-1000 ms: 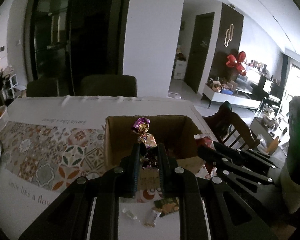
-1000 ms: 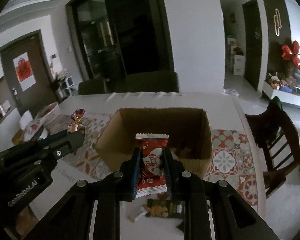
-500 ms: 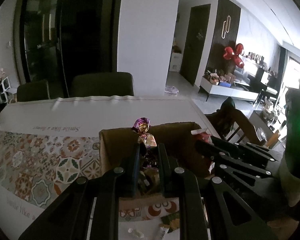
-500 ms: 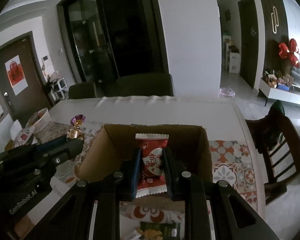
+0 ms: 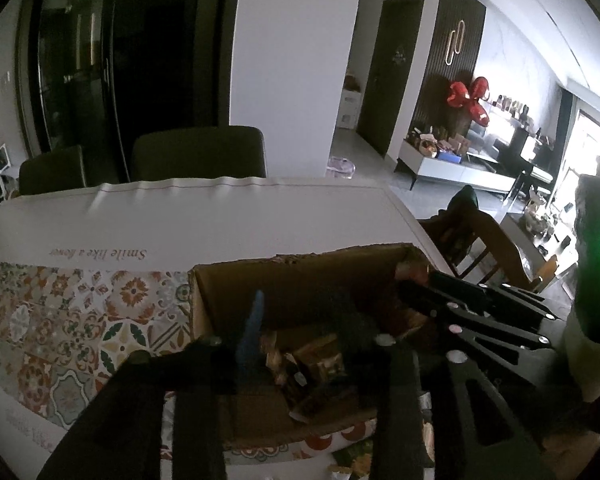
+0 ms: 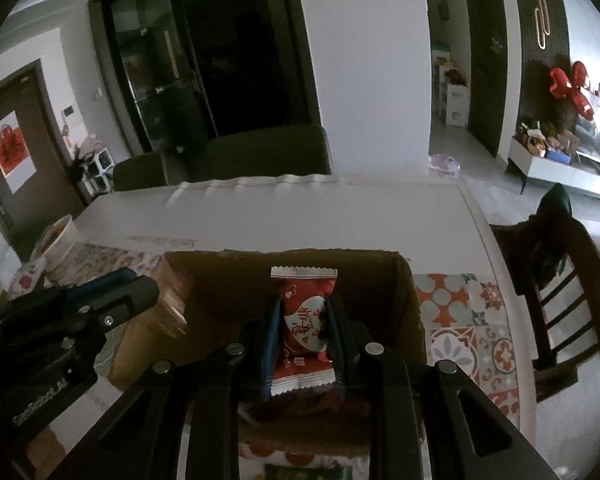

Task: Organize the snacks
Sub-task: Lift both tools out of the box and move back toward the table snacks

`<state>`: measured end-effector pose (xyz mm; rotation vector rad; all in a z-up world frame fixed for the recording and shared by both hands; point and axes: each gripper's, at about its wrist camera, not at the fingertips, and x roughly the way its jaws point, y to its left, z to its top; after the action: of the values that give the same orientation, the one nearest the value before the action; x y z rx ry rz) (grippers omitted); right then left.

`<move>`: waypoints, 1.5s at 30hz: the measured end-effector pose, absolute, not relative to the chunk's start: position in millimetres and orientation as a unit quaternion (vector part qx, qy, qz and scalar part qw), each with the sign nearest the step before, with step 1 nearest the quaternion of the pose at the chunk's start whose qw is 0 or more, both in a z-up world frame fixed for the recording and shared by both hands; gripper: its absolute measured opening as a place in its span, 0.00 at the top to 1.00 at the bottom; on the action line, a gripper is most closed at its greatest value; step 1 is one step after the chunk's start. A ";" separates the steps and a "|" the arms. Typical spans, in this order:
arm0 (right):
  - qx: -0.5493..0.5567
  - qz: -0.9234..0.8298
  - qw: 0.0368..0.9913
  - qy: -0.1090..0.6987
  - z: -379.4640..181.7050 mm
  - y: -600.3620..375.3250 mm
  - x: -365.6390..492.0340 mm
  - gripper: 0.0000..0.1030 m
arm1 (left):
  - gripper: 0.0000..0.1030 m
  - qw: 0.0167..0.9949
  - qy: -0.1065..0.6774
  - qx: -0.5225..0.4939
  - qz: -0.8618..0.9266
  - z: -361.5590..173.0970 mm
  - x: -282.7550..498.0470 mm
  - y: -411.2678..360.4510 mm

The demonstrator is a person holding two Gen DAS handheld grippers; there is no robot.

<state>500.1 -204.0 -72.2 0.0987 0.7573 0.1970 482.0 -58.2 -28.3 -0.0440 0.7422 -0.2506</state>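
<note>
Left gripper (image 5: 300,320): the fingers are seen opening, apart over the cardboard box (image 5: 300,268) at lower centre; the purple-and-gold candy pinched a second earlier is gone from between them.
Right gripper (image 6: 302,312): the fingers are starting to part, yet the red snack packet (image 6: 304,328) is still pressed between them, above the box interior.
Box: more of the frame is filled than before; wrapped snacks (image 5: 312,360) are seen inside.
Surface (image 5: 220,216): a patterned cloth is laid under the box.
</note>
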 end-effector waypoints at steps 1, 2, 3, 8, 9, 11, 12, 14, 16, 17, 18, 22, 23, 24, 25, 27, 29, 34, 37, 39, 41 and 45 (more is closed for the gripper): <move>0.049 0.095 0.923 0.370 -72.7 -205.0 501.2 0.64 | 0.63 0.924 0.363 -0.019 -0.120 -27.8 480.7 -58.0; 0.050 0.089 0.924 0.369 -72.3 -206.0 499.9 0.56 | 0.59 0.923 0.364 -0.018 -0.121 -27.3 480.2 -57.7; 0.049 0.085 0.926 0.366 -70.8 -206.2 499.0 0.54 | 0.56 0.924 0.363 -0.017 -0.119 -26.3 477.8 -56.9; 0.040 0.061 0.932 0.355 -63.4 -209.0 484.6 0.35 | 0.44 0.926 0.364 -0.023 -0.100 -20.9 465.8 -48.2; 0.039 0.057 0.933 0.353 -62.1 -209.7 481.1 0.33 | 0.43 0.926 0.365 -0.023 -0.095 -19.9 460.7 -46.7; 0.037 0.052 0.935 0.348 -58.5 -210.2 471.4 0.30 | 0.42 0.926 0.365 -0.024 -0.093 -19.2 452.4 -43.2; 0.036 0.051 0.936 0.348 -57.3 -210.8 468.2 0.29 | 0.41 0.926 0.366 -0.024 -0.091 -19.5 446.8 -42.2; 0.036 0.046 0.938 0.342 -54.8 -212.8 458.8 0.19 | 0.39 0.926 0.367 -0.025 -0.085 -19.1 436.8 -41.0; 0.034 0.039 0.942 0.333 -51.7 -214.8 446.6 0.19 | 0.39 0.926 0.368 -0.029 -0.078 -19.4 426.6 -38.8; 0.032 0.036 0.943 0.329 -50.6 -215.8 441.7 0.18 | 0.39 0.926 0.368 -0.030 -0.075 -19.6 422.4 -38.6; 0.030 0.035 0.944 0.326 -50.0 -216.5 437.3 0.18 | 0.39 0.926 0.368 -0.032 -0.072 -19.6 416.8 -38.5; 0.027 0.040 0.945 0.324 -48.9 -219.9 420.6 0.17 | 0.39 0.927 0.369 -0.027 -0.062 -21.5 397.6 -42.1; 0.028 0.042 0.945 0.323 -49.4 -221.1 418.0 0.17 | 0.39 0.927 0.370 -0.024 -0.059 -22.7 391.2 -44.7; 0.029 0.044 0.945 0.323 -50.3 -223.2 413.5 0.17 | 0.39 0.927 0.369 -0.021 -0.056 -24.0 385.8 -46.5; 0.029 0.045 0.944 0.325 -51.8 -225.6 409.3 0.17 | 0.39 0.928 0.369 -0.017 -0.050 -25.7 379.7 -48.8; 0.030 0.048 0.943 0.329 -54.8 -230.0 402.8 0.16 | 0.39 0.929 0.369 -0.014 -0.035 -28.4 369.2 -51.4; 0.033 0.041 0.944 0.327 -59.2 -236.4 393.6 0.17 | 0.39 0.930 0.367 -0.021 -0.023 -30.4 357.9 -53.3; 0.038 0.037 0.942 0.331 -70.5 -251.0 377.2 0.16 | 0.39 0.931 0.364 -0.025 -0.001 -40.4 334.5 -60.4; 0.032 0.043 0.940 0.338 -78.0 -254.3 369.0 0.17 | 0.39 0.931 0.364 -0.027 0.011 -46.2 323.0 -64.2; 0.032 0.047 0.937 0.345 -84.5 -257.5 364.9 0.17 | 0.39 0.930 0.366 -0.031 0.019 -51.2 318.7 -65.1; 0.033 0.046 0.935 0.349 -89.6 -260.4 360.8 0.17 | 0.39 0.927 0.372 -0.035 0.024 -57.5 313.7 -67.8; 0.044 0.047 0.931 0.360 -104.0 -267.3 354.3 0.17 | 0.39 0.926 0.374 -0.033 0.032 -67.7 305.2 -70.1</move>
<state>354.3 -267.3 -104.0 0.0905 0.7366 0.0964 305.2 -70.1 -67.7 -0.0686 0.7680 0.0649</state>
